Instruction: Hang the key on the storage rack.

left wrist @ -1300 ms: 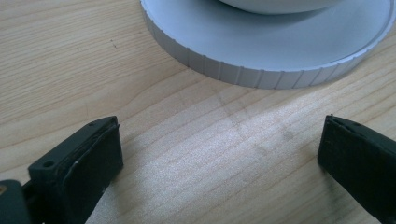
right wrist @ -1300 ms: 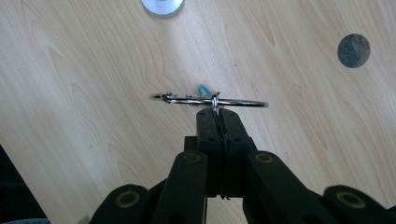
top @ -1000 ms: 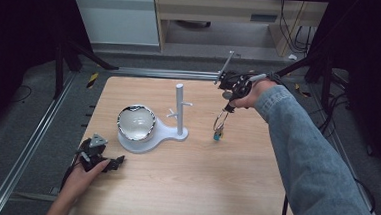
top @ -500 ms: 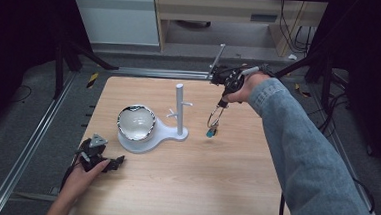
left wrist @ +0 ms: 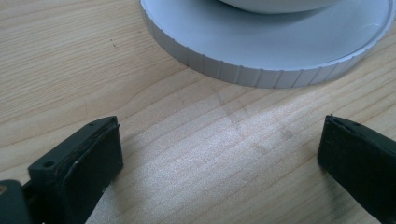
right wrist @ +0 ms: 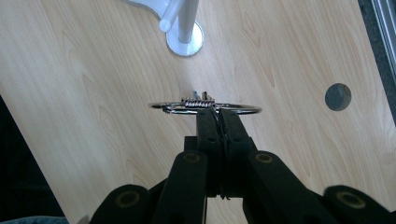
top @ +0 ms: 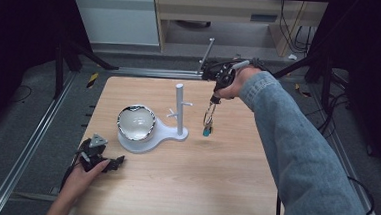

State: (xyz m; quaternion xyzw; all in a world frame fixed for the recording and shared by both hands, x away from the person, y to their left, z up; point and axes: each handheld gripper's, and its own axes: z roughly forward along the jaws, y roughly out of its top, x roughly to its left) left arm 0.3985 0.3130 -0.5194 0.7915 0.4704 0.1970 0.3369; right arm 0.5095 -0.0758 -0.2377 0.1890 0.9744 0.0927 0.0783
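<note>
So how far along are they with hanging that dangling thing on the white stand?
Done: the right gripper is shut on the key ring, lifted off the table. In hand: it hangs beside the white stand, apparently bound for it. Left: hooking it on a peg. The left gripper rests open near the base.

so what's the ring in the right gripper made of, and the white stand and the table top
The ring looks like polished metal: thin, silvery, glinting, with a wire coil at its top. The white stand seems to be matt plastic, possibly printed; its base rim shows fine vertical ridges. The table top appears to be light wood or a wood-look laminate, with visible grain and a low sheen.
</note>
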